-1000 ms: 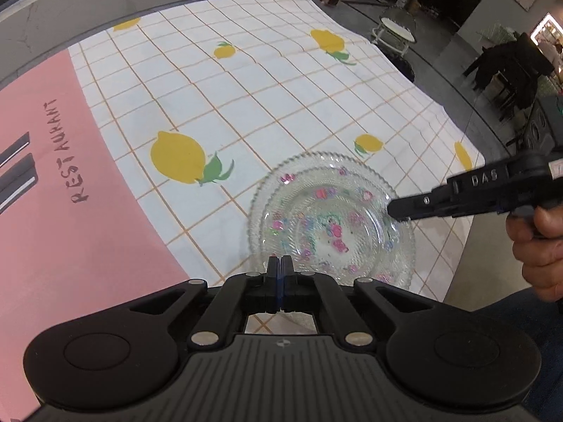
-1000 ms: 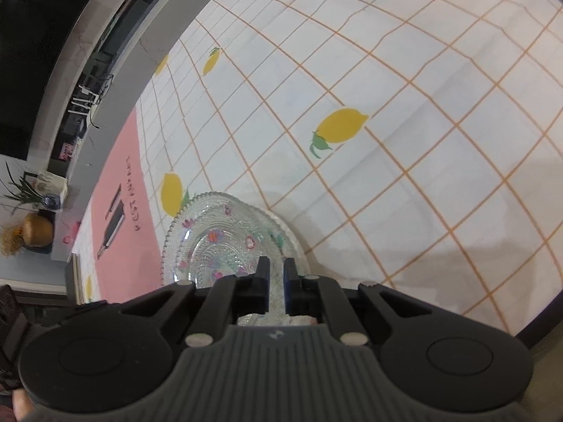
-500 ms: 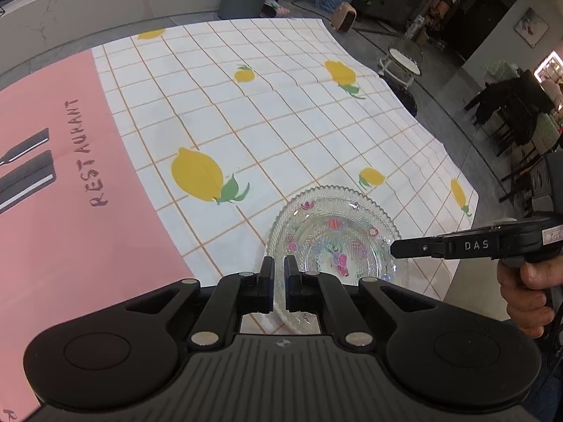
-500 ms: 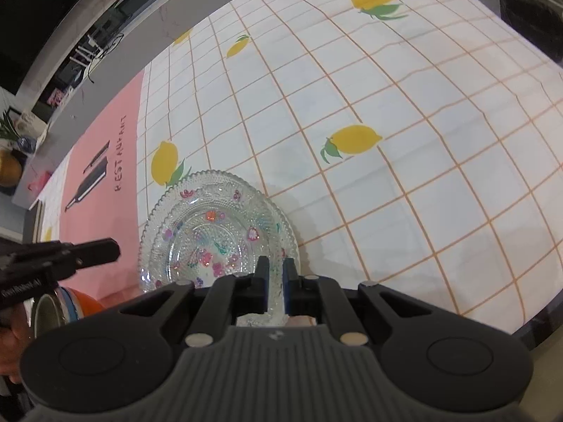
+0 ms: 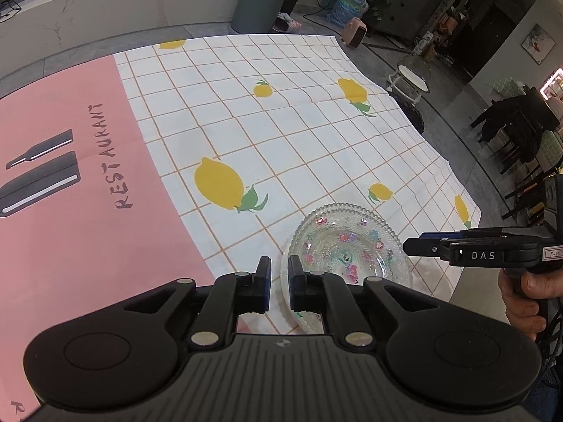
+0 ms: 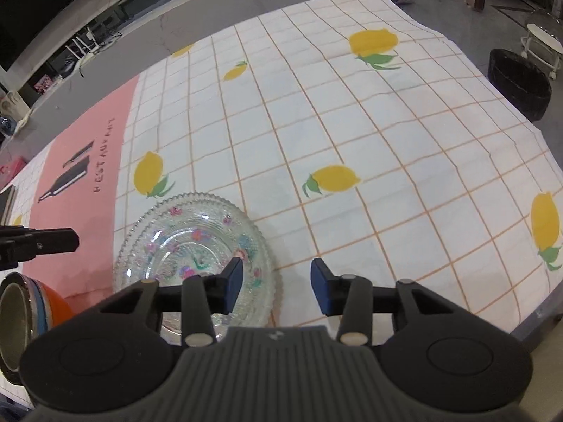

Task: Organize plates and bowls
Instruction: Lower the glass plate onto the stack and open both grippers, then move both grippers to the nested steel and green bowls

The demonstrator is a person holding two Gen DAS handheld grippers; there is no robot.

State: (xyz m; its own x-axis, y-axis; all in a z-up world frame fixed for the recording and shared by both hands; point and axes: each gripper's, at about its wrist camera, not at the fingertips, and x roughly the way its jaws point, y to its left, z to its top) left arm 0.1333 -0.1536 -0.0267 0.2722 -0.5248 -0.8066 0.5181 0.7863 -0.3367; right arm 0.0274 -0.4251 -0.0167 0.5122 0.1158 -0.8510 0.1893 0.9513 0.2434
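Releasing: right gripper (image 6: 277, 283) jaws are opening, nothing between the blue pads; the stack's rim sits just left of and below them.
Left jaws: left gripper (image 5: 279, 283) shows a narrow gap, nothing pinched; the stack's near edge lies just right of its fingers, contact not clear.
Stack: glass dishes (image 6: 197, 249) nested, a smaller flowered dish inside a wider beaded plate, flat on the cloth (image 6: 352, 133) near the table's front edge.
Handling: judged stiff, fragile, slick glass; fairly heavy as a stack; the inner dish could slide if tilted.
Where to hold: pinch the beaded rim, one pad over and one under, preferably at two opposite sides; keep it level.
Risk: the front edge is near; a nudge toward it could tip the stack off.
Right view only: an orange cup (image 6: 24, 316) with a metal lining at the left, beside the stack; a dark bin (image 6: 519, 84) beyond the cloth.
Left view only: a hand (image 5: 527, 295) holding the right gripper side-on, its tip over the stack's far right rim; a grey can (image 5: 260, 0) and chairs far off.
Both views: pink panel (image 5: 70, 211) with lettering left of the lemon grid.
Far: cloth beyond the stack bare of dishes.
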